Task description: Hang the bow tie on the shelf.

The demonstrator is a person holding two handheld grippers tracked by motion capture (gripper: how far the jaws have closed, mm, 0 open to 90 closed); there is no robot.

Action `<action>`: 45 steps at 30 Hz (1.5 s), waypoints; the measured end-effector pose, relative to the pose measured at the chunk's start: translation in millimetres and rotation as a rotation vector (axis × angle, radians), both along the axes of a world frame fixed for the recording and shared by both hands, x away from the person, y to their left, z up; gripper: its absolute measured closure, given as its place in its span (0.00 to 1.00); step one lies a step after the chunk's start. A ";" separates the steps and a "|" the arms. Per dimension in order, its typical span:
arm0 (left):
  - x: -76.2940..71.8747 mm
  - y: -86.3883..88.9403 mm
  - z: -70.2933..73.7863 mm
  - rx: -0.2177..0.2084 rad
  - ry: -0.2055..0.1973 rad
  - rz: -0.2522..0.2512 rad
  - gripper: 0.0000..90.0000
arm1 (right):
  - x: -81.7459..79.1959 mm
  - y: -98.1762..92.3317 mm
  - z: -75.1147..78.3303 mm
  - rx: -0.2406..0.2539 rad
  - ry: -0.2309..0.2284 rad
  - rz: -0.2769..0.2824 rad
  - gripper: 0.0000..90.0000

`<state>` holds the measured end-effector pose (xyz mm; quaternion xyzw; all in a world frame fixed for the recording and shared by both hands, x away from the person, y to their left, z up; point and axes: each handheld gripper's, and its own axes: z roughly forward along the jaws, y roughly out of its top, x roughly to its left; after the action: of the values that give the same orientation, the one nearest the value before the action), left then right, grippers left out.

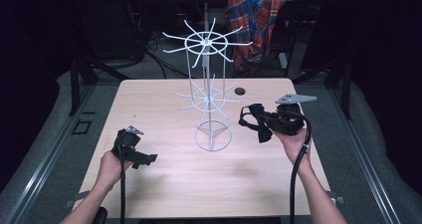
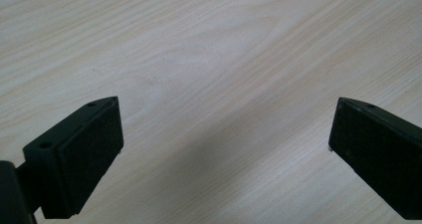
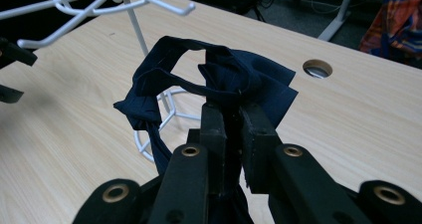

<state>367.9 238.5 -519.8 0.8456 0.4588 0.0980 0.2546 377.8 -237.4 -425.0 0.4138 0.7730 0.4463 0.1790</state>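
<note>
High view: white wire rack [image 1: 208, 92] upright at mid-table [image 1: 164, 184], both tiers of hooks bare, nothing hung yet. Right gripper [image 1: 263, 122] up beside the rack's right side, clamped on a dark cloth [image 1: 250, 120] that dangles off the table, near the lower tier but apart from it. Left gripper [image 1: 144, 159] low at the near left, well apart from the rack, holding nothing. Plaid garment [image 1: 255, 20] draped behind the table. Judged from this: pickup done, hanging on a hook left, if that is the aim. Left gripper view: jaws spread wide over bare wood, nothing between them, a spread too small to judge from above. Right gripper view: jaws shut tight on the cloth [image 3: 219, 82], here plainly navy, knotted and forming a loop, detail lost from above; rack [image 3: 124, 15] hooks just above and left of the loop, base ring behind it; cable hole [image 3: 317, 68] at right.
</note>
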 end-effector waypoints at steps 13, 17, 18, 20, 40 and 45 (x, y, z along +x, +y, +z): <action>-4.1 5.5 -0.1 0.005 0.002 0.013 0.01 | -1.0 -1.3 13.5 0.048 -0.038 0.005 0.91; -4.7 6.2 -0.1 0.007 0.003 0.016 0.01 | 1.4 0.8 13.2 0.052 -0.036 0.009 0.91; -4.9 6.4 -0.1 0.007 0.003 0.018 0.01 | 2.1 1.2 13.3 0.048 -0.037 0.007 0.91; -5.1 7.0 -0.2 0.006 0.006 0.015 0.01 | 3.6 1.7 13.1 0.053 -0.033 0.008 0.91; -5.6 9.4 -2.2 0.004 0.015 0.029 0.01 | 24.8 4.8 3.0 0.075 0.038 -0.008 0.91; -5.3 10.5 -2.5 0.002 0.021 0.029 0.01 | 28.7 8.0 1.6 0.078 0.046 -0.005 0.91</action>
<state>362.6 249.0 -522.4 0.8401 0.4737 0.0933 0.2474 406.5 -229.4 -423.4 0.4327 0.7578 0.4660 0.1462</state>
